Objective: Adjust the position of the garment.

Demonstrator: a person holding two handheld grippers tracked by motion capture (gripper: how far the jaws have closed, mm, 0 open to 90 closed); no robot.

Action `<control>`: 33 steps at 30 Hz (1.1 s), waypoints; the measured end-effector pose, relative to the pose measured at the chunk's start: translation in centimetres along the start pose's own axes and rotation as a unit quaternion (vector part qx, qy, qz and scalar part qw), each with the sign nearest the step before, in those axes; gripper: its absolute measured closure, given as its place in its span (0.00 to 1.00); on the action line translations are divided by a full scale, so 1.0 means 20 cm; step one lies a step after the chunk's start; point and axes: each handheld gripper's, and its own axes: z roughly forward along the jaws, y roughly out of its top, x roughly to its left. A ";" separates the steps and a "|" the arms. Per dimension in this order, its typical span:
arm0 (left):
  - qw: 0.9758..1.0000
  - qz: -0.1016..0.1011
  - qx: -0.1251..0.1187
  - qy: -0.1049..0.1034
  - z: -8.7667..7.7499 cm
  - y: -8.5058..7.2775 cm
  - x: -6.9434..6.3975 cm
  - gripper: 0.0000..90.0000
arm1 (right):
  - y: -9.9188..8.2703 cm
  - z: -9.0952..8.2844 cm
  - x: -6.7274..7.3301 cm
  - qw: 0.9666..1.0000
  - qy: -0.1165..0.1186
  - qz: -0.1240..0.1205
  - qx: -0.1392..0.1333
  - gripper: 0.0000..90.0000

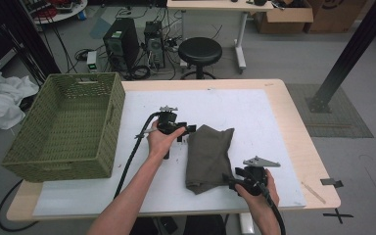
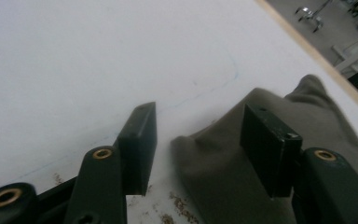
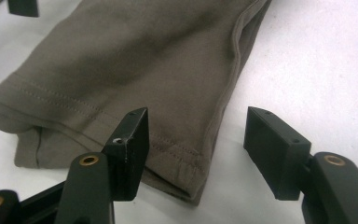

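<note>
High view: the folded garment (image 1: 208,156) is laid at desk (image 1: 284,112) centre. The left claw (image 1: 185,133) is spread at its 10 o'clock corner, the right claw (image 1: 230,182) spread at 5 o'clock, positioned for corner pickup.

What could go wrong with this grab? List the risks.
1. The left gripper straddles only the edge of the folded olive-brown garment; it may pinch one layer and unfold it.
2. The right gripper sits at the hemmed corner; a shallow bite could slip off.
3. Uneven lifting could drag the cloth across the white mat.
</note>
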 end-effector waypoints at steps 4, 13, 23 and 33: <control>0.999 0.009 0.033 0.006 0.06 -0.04 0.00 0.66 | -0.01 0.00 0.03 1.000 -0.010 -0.018 0.007 0.49; 0.998 0.061 0.030 0.006 0.06 -0.06 0.01 0.92 | 0.01 -0.01 0.04 0.999 -0.026 -0.039 0.026 0.80; 0.996 0.071 0.002 0.058 -0.03 0.00 0.17 0.97 | 0.08 0.10 0.07 0.999 0.023 -0.018 0.018 0.95; 0.985 0.013 -0.029 0.169 -0.20 0.10 0.58 0.97 | 0.45 0.55 0.28 0.992 0.052 -0.094 0.060 0.96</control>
